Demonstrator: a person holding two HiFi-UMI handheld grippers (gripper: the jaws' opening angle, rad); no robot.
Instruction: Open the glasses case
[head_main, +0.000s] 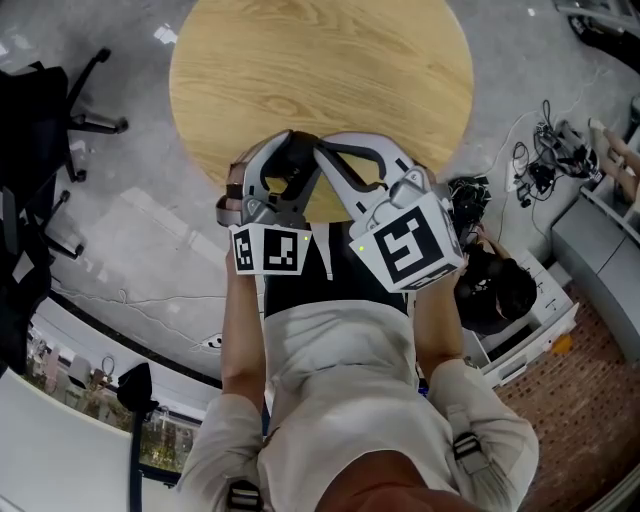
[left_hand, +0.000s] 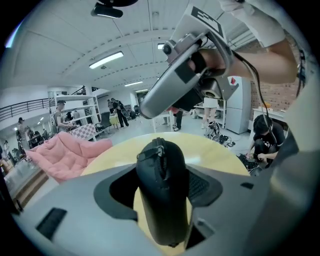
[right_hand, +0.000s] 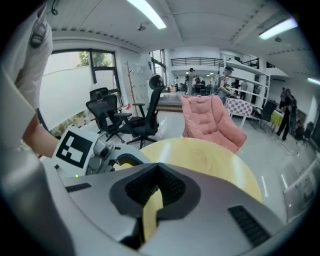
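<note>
Black fabric with a zip running over its top end: the glasses case (left_hand: 161, 205) stands upright at the centre of the left gripper view. The left gripper (left_hand: 161, 182) pinches it between widely set jaws. The zip pull (left_hand: 150, 154) lies at the upper left of the case, and the two halves appear to lie together.

In the head view I find the case at the centre of the frame, over the near edge of the round wooden table (head_main: 320, 60). I cannot tell whether it touches the tabletop.

The right gripper (right_hand: 157, 175) has its jaws pressed together with nothing between them. In the head view its tips sit just right of the left gripper's tips. In the left gripper view it hangs in the upper centre, above the case and apart from it. A pink padded chair (left_hand: 65, 155) occupies the left of that frame.
</note>
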